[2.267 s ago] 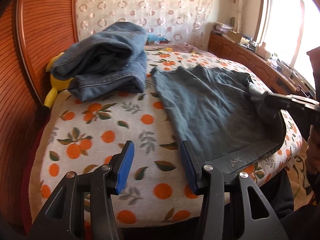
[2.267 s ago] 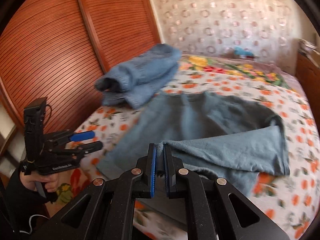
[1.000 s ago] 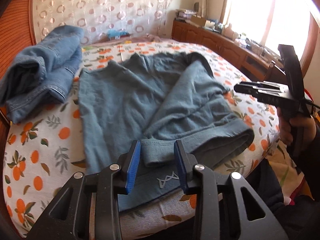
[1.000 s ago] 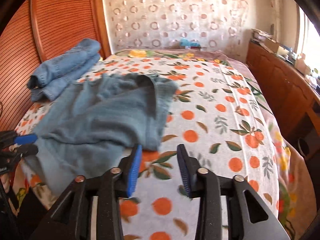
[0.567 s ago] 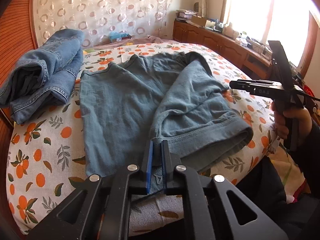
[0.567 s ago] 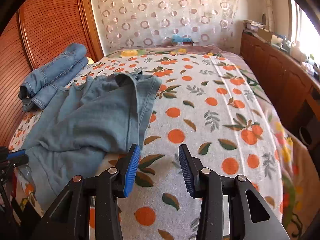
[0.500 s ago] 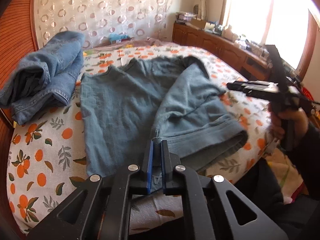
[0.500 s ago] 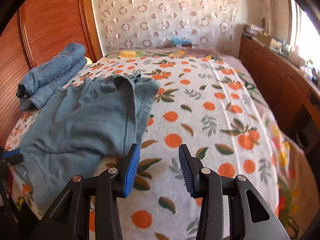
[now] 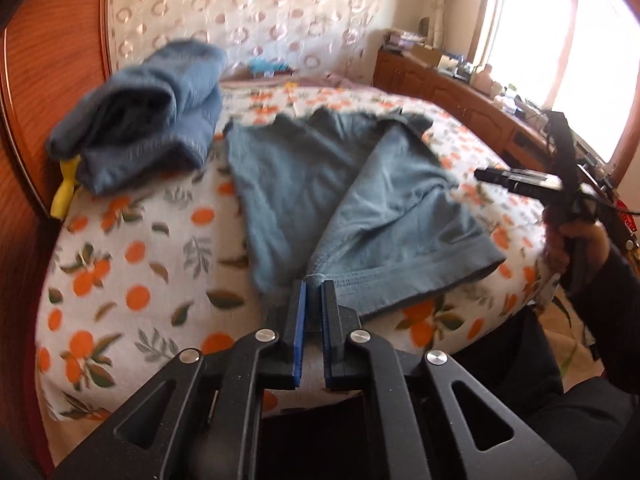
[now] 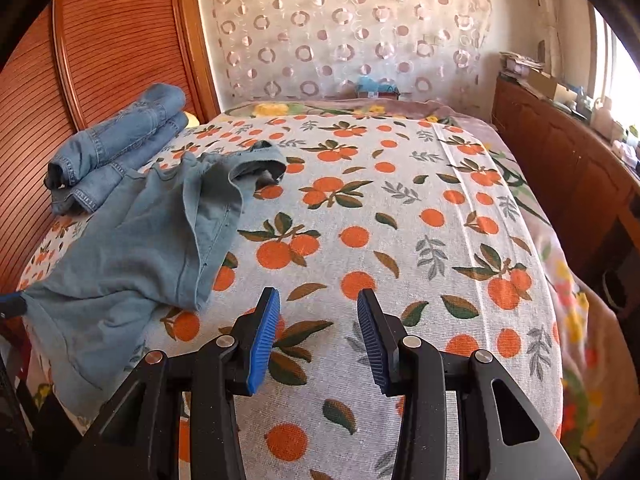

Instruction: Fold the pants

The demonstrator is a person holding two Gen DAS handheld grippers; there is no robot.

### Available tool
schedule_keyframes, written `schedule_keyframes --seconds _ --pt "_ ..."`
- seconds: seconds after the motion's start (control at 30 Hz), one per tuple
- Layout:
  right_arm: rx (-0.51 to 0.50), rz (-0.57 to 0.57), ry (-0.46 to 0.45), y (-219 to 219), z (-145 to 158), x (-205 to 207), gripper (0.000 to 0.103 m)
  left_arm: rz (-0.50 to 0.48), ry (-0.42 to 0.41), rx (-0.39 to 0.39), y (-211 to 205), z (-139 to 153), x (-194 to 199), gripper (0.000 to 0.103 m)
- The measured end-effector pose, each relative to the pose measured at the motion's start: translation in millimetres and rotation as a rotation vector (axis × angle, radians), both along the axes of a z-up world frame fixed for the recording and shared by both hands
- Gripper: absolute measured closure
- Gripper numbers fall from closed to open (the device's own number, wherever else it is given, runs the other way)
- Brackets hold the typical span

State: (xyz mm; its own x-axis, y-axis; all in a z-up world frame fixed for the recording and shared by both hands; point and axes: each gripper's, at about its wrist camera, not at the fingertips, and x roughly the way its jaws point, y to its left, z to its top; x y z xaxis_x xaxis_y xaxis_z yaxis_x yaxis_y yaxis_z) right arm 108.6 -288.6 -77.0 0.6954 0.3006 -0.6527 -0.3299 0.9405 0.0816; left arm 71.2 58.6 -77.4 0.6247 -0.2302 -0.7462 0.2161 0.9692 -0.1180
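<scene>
Daylight pours in from a window [image 9: 560, 32] up and to the right of the left gripper [image 9: 314, 304], blown out to white glare. The left wrist view is smeared with motion blur; the right wrist view is sharp and evenly lit. Both bend strongly at dark, vignetted corners. Shadows lie soft ahead of each gripper.

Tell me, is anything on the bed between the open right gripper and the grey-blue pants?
Nothing visible. Only bare orange-print bedspread lies between the right gripper and the pants. The folded jeans sit beyond the pants by the headboard, out of the way. The left gripper already pinches the pants' near edge.
</scene>
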Motion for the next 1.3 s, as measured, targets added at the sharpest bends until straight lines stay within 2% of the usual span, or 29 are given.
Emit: schedule_keyframes --seconds 0.23,0.43,0.63,0.77,0.87,1.0,1.13,1.3 --pt "0.037 0.107 0.034 22.6 8.9 0.3 0.061 0.003 0.018 -0.018 1.9 -13.5 5.6 0.086" --pt "0.03 0.192 0.085 46.5 1.1 13.3 0.061 -0.006 0.015 -0.034 4.2 -12.3 4.4 0.084" --pt "0.053 0.21 0.121 45.5 0.9 21.0 0.062 -0.001 0.004 -0.057 8.7 -10.6 1.7 0.083" --pt "0.077 0.213 0.139 47.8 3.1 26.9 0.068 -0.001 0.005 -0.063 10.2 -13.9 2.2 0.083" --pt "0.087 0.224 0.16 48.4 1.6 28.9 0.077 0.0 0.005 -0.074 11.1 -14.7 2.2 0.083" --pt "0.089 0.242 0.165 57.5 0.6 29.5 0.098 -0.002 0.005 -0.08 11.8 -15.0 2.8 0.083" --pt "0.099 0.248 0.124 58.1 12.9 25.6 0.101 0.0 0.001 -0.082 12.0 -14.6 3.1 0.083" --pt "0.105 0.271 0.047 71.6 50.1 35.7 0.101 0.007 -0.013 -0.101 15.0 -12.1 -0.5 0.083"
